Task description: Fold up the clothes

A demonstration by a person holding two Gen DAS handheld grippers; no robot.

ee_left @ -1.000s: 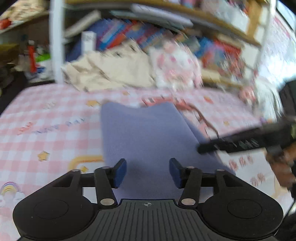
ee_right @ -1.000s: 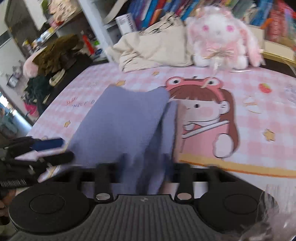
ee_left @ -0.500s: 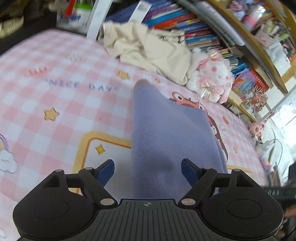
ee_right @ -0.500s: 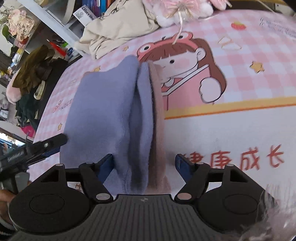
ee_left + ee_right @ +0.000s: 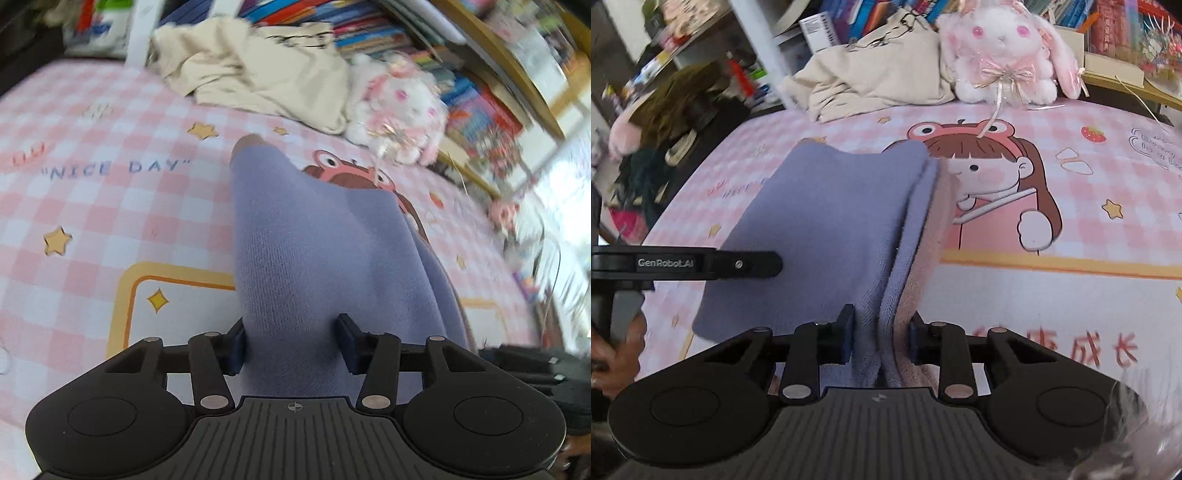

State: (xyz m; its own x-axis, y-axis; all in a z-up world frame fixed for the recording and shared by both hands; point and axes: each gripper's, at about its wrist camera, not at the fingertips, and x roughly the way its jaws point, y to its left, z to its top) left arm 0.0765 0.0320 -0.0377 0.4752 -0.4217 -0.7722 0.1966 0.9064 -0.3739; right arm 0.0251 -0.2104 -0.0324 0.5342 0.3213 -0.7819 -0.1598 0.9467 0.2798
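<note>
A folded purple garment (image 5: 314, 240) with a pinkish inner side lies along the pink checked mat (image 5: 92, 203), its near end raised toward me. My left gripper (image 5: 291, 343) is shut on the garment's near left part, with cloth filling the gap between its blue pads. In the right wrist view the same garment (image 5: 831, 221) shows its stacked edges, and my right gripper (image 5: 879, 334) is shut on that layered edge. From the left, the left gripper (image 5: 738, 264) reaches in over the cloth's side, held by a hand (image 5: 617, 350).
A cream cloth heap (image 5: 879, 77) and a pink-and-white plush rabbit (image 5: 1001, 55) sit at the mat's far edge, below shelves of books (image 5: 388, 33). Dark clothes (image 5: 676, 107) pile up off the mat's left side. A cartoon girl print (image 5: 997, 177) covers the mat to the right.
Half a second ago both grippers stood open around the garment's near end. Both have since closed on the cloth, and the right wrist view now sits lower and closer.
</note>
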